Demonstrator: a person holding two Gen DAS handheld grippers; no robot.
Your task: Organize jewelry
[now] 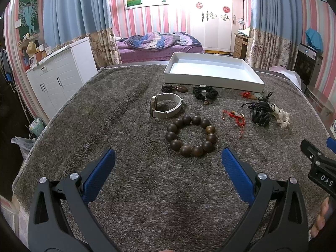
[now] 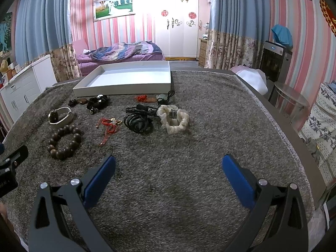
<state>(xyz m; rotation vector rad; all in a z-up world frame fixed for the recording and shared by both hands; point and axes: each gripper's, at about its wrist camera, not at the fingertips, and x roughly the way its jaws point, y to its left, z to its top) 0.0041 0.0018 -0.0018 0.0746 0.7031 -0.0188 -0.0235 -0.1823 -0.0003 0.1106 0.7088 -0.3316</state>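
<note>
1. Left wrist view: left gripper (image 1: 168,159) stood wide apart, holding nothing, above the grey carpet (image 1: 126,189).
2. Watch (image 1: 164,106), white-strapped, lay on its side at 11 o'clock from the gripper.
3. Wooden bead bracelet (image 1: 191,135) lay flat at 12 o'clock, nearest the fingertips; judged the likely first pick.
4. Black scrunchie (image 1: 204,92) sat beyond it, just before the white tray (image 1: 210,79).
5. Red cord bracelet (image 1: 235,118) lay at 1 o'clock.
6. Black cords (image 1: 259,113) and cream scrunchie (image 1: 281,116) touched, at 2 o'clock.
7. Tray was empty, at the far edge; judged the destination, sorting not yet begun.
8. Right gripper (image 2: 168,163) was likewise spread wide and empty, all pieces well ahead at 10 to 12 o'clock.
</note>
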